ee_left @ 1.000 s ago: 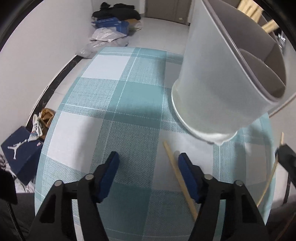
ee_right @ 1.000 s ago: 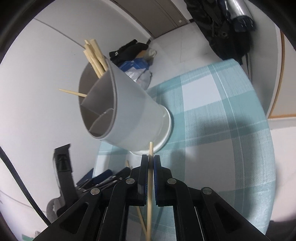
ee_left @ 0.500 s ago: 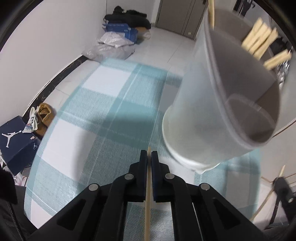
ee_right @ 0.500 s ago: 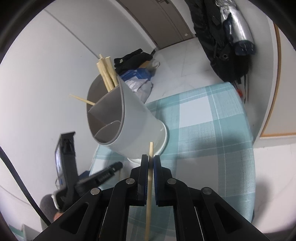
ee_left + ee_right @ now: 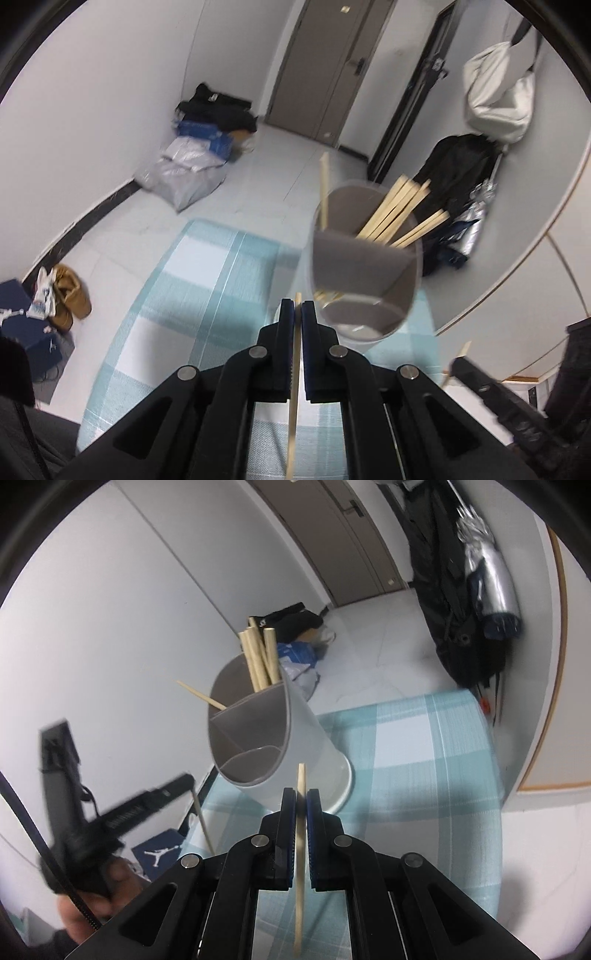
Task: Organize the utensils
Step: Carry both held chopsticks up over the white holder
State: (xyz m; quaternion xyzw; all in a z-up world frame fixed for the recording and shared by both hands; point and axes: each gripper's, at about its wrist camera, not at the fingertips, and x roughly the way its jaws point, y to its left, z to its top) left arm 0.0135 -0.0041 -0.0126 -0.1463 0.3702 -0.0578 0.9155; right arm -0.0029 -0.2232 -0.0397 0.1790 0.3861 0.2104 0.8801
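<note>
While several chopsticks [image 5: 395, 206] already stand in the holder [image 5: 364, 280], we clamp one chopstick in each shut gripper, left gripper [image 5: 298, 314] and right gripper [image 5: 301, 801], near it on the desk [image 5: 424, 760]; both remain to insert.

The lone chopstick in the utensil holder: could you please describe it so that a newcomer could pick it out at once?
On the teal checked tablecloth stands a tall white utensil holder with grey dividers inside. A bundle of chopsticks fills one compartment. The lone chopstick sits in the neighbouring compartment, alone, leaning outward over the rim away from the bundle.
</note>
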